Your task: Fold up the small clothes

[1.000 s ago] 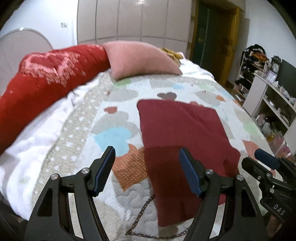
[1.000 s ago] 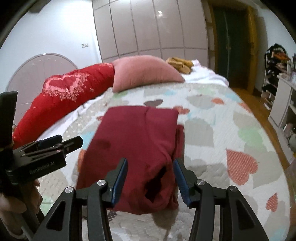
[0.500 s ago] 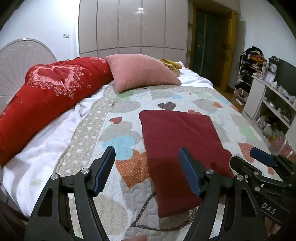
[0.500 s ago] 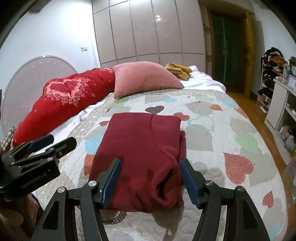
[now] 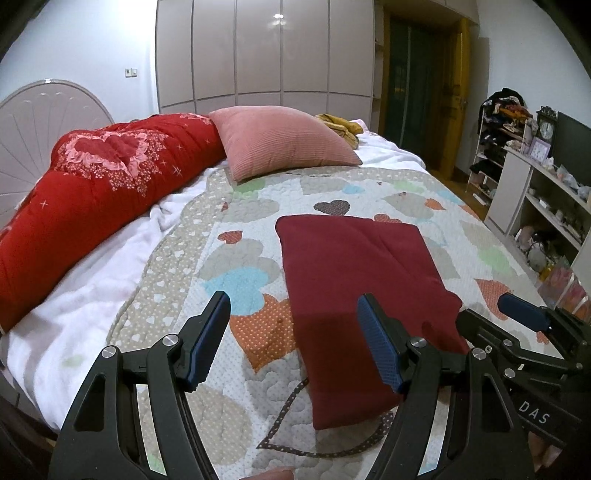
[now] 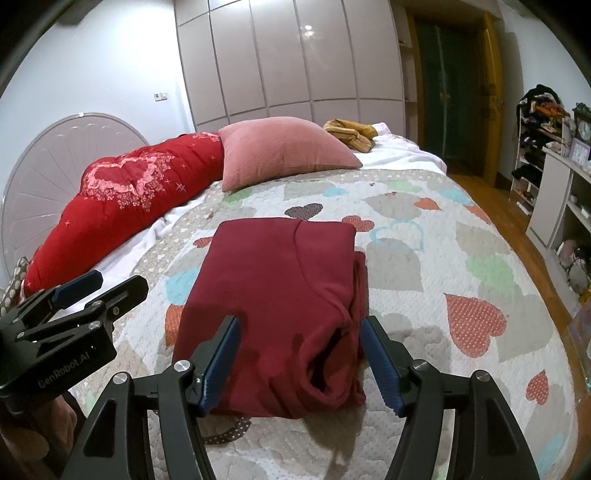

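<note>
While jaws gape, left gripper (image 6: 55,317) reads "GenRobot.AI", right gripper (image 5: 524,332) "DAS"

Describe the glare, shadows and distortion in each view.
Left wrist: ceiling-light glare on the wardrobe; a shadow darkens the folded maroon garment at its near end; fisheye bends the walls.
Right wrist: same wardrobe glare; gripper shadows on the quilt; dark corners.

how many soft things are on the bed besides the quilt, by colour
dark red folded garment: 1
bright red floral duvet roll: 1
pink ribbed cushion: 1
mustard yellow cloth bundle: 1
total: 4
</note>
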